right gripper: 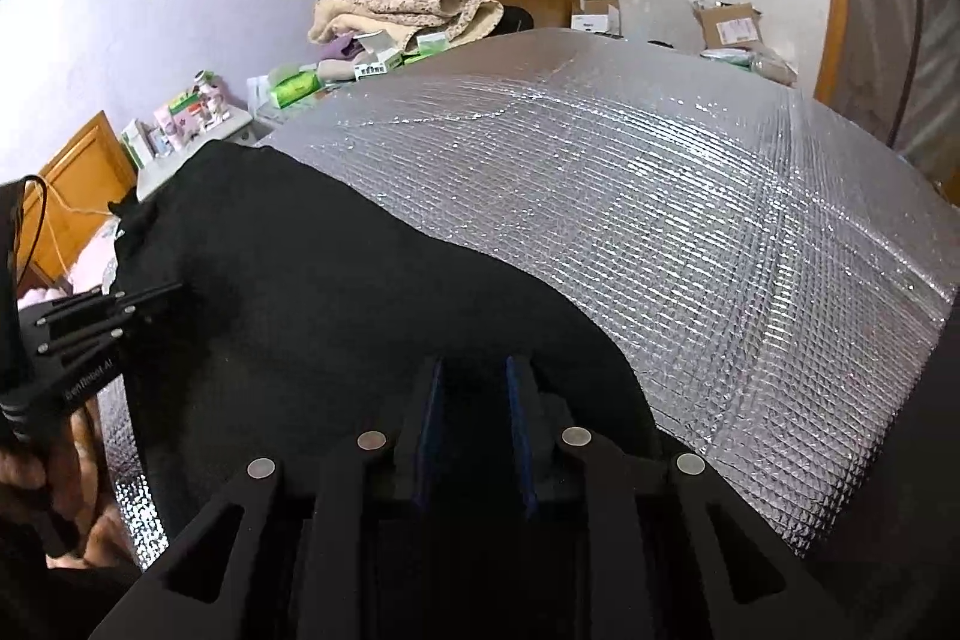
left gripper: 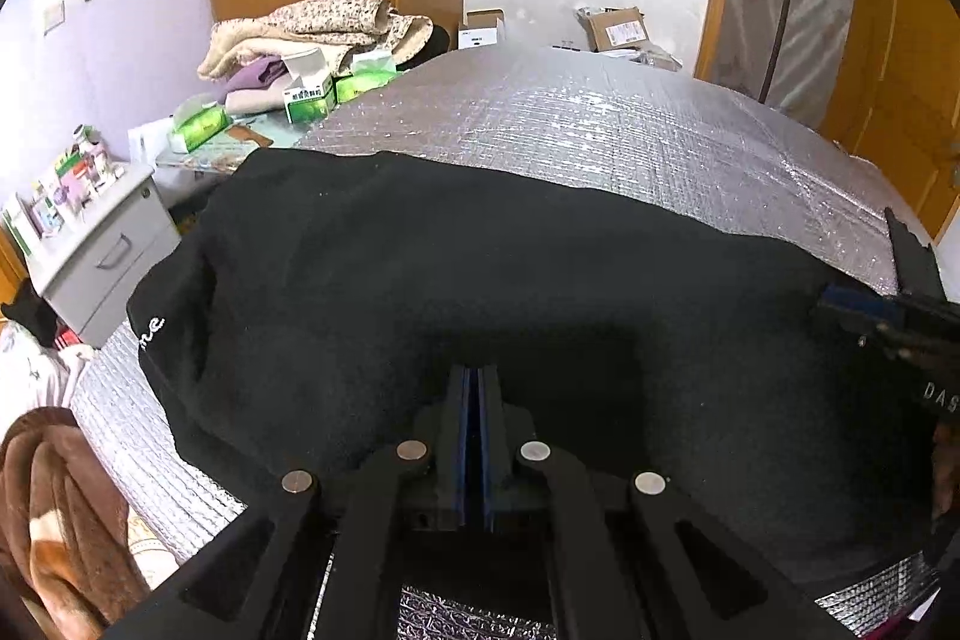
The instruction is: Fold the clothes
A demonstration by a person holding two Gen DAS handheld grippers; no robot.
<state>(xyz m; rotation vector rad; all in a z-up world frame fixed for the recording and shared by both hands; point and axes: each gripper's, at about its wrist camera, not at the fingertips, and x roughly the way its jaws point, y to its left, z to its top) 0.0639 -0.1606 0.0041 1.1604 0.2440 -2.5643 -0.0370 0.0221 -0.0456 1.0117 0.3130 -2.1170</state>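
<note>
We see wide open room on the silver quilted foil mat beyond and to the right of the black fabric garment; nothing lies on that stretch as far as its far edge. At the far left corner the way is crowded: a heap of beige floral blankets and green-and-white tissue boxes stand just beside the mat. A grey drawer cabinet loaded with small boxes blocks the left side, close to the garment's edge. Cardboard boxes sit past the far edge. A brown fleece blanket hangs at the near left.
</note>
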